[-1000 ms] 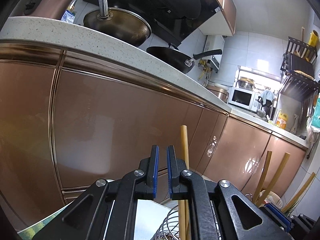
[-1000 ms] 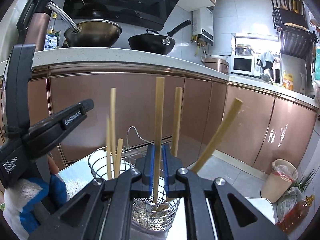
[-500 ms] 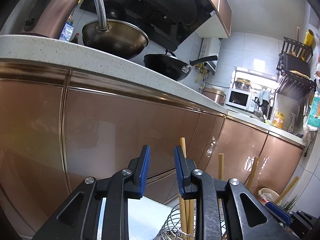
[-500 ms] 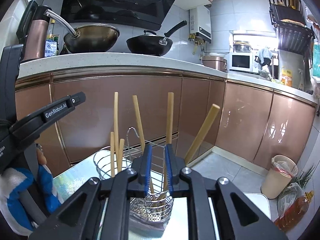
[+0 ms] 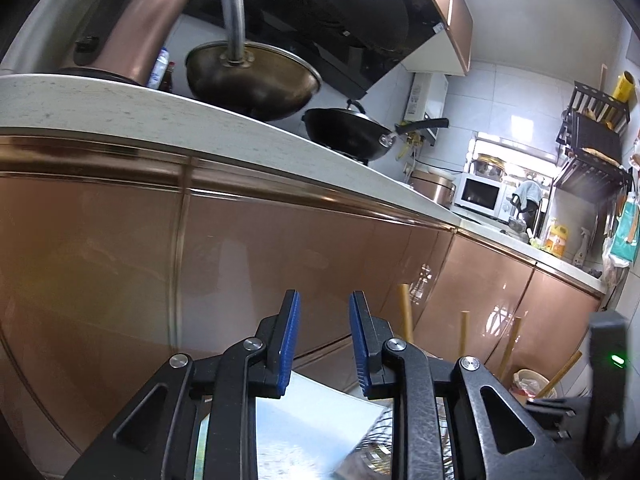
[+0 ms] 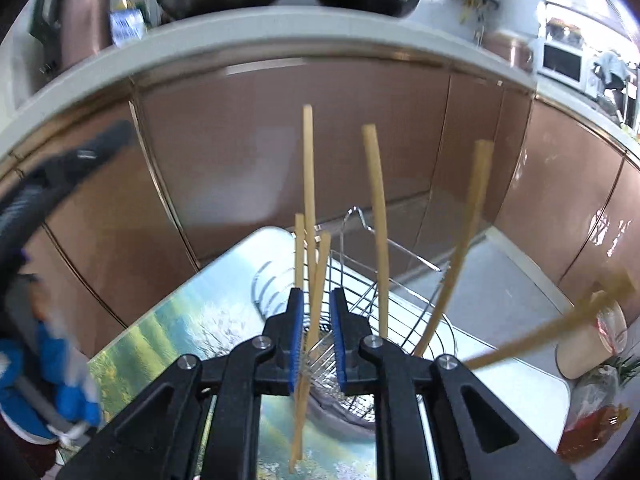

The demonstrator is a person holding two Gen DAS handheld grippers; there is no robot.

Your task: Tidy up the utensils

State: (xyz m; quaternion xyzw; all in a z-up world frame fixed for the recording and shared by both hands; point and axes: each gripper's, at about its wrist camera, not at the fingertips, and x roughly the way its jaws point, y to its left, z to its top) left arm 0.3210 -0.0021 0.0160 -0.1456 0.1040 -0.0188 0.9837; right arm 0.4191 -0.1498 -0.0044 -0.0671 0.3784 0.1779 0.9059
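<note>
Now my wire basket (image 6: 360,312) at frame centre holds smooth, pale wooden sticks (image 6: 376,216) upright; my right gripper (image 6: 316,336) and left gripper (image 5: 322,340) stand parted, empty.

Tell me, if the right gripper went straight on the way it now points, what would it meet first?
Most likely the bamboo chopsticks standing just ahead of the right gripper, one already lying loosely between its open jaws. Right behind them is the wire utensil basket. Depth is uncertain in this blurred fisheye view.
</note>
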